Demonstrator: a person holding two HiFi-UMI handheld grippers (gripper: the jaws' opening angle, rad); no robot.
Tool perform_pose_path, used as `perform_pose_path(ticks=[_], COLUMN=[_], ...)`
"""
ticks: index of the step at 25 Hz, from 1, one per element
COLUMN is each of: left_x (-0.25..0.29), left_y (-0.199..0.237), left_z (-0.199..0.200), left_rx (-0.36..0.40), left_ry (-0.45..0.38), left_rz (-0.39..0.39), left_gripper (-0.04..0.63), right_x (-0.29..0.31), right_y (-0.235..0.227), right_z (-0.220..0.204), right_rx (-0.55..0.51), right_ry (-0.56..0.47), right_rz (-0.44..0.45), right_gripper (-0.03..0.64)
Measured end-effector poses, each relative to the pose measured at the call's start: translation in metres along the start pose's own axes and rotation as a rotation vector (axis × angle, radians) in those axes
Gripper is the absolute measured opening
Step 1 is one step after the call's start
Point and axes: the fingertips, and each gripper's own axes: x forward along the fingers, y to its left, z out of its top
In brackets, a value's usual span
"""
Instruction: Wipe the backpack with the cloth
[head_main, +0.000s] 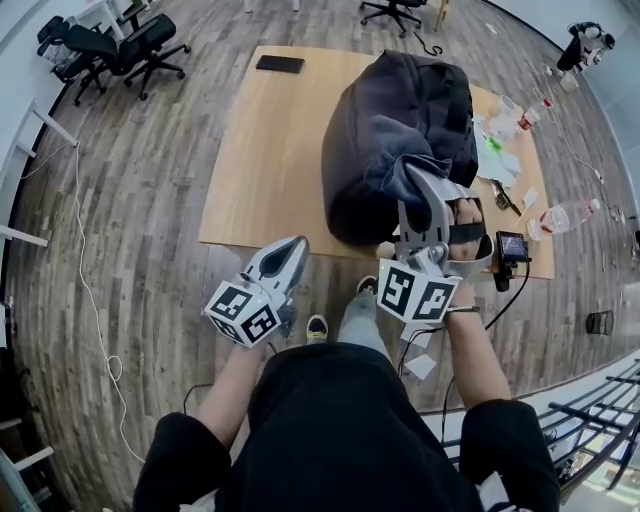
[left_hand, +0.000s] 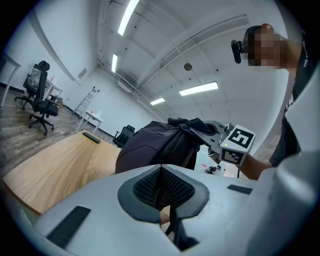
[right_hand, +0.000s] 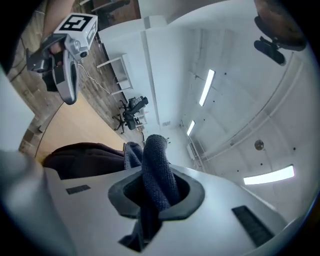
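1. Grey-blue knitted cloth stood pinched between the right gripper's jaws. Its lower end vanished into their slot.
2. Left gripper had its jaws pressed together on nothing, and it hung off the wooden table's near edge, over the floor.
3. Dark backpack lay on the table. The right gripper and cloth rested at its near side and hid part of it.
4. Bare tabletop spread left of the backpack, while a plastic bottle lay at the crowded right end.
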Motion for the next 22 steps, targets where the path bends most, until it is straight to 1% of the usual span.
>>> perform_pose_path(ticks=[2, 5, 6, 7, 10, 12, 13, 15, 16, 17, 19, 20, 21, 22], left_x=[0.002, 0.003, 0.002, 0.001, -0.005, -0.008, -0.010, -0.014, -0.016, -0.019, -0.026, -0.029, -0.032, -0.035], left_y=[-0.001, 0.002, 0.005, 0.009, 0.023, 0.030, 0.032, 0.036, 0.036, 0.037, 0.037, 0.037, 0.038, 0.039], left_z=[-0.002, 0.003, 0.005, 0.007, 0.013, 0.016, 0.017, 0.017, 0.016, 0.015, 0.014, 0.012, 0.011, 0.009], left_rx=[-0.006, -0.003, 0.000, 0.003, 0.009, 0.005, 0.003, 0.002, 0.000, -0.002, -0.003, -0.002, -0.003, -0.007], left_ry=[-0.001, -0.014, -0.018, -0.021, -0.032, -0.044, -0.048, -0.051, -0.051, -0.050, -0.046, -0.042, -0.037, -0.034], left_rz=[0.001, 0.011, 0.017, 0.025, 0.057, 0.078, 0.086, 0.100, 0.107, 0.114, 0.122, 0.127, 0.131, 0.135], left_gripper=[0.017, 0.017, 0.017, 0.017, 0.017, 0.017, 0.017, 0.016, 0.016, 0.017, 0.016, 0.017, 0.017, 0.015], right_x=[0.002, 0.003, 0.003, 0.003, 0.012, 0.019, 0.018, 0.014, 0.010, 0.005, -0.009, -0.014, -0.018, -0.024], right_y=[0.001, 0.005, 0.011, 0.022, 0.086, 0.132, 0.157, 0.217, 0.246, 0.273, 0.315, 0.326, 0.333, 0.338], right_z=[0.005, 0.016, 0.021, 0.027, 0.037, 0.037, 0.036, 0.027, 0.020, 0.015, 0.011, 0.008, 0.004, 0.001], right_rx=[-0.038, -0.097, -0.112, -0.129, -0.219, -0.265, -0.253, -0.219, -0.239, -0.270, -0.270, -0.289, -0.330, -0.343], right_ry=[0.022, 0.017, 0.010, 0.001, 0.003, 0.001, 0.004, 0.029, 0.027, 0.013, -0.014, -0.020, -0.024, -0.030], right_rz=[0.000, 0.008, 0.029, 0.068, 0.240, 0.301, 0.348, 0.487, 0.529, 0.551, 0.609, 0.621, 0.622, 0.633], right_gripper=[0.040, 0.040, 0.040, 0.040, 0.041, 0.041, 0.041, 0.041, 0.041, 0.041, 0.041, 0.041, 0.041, 0.041])
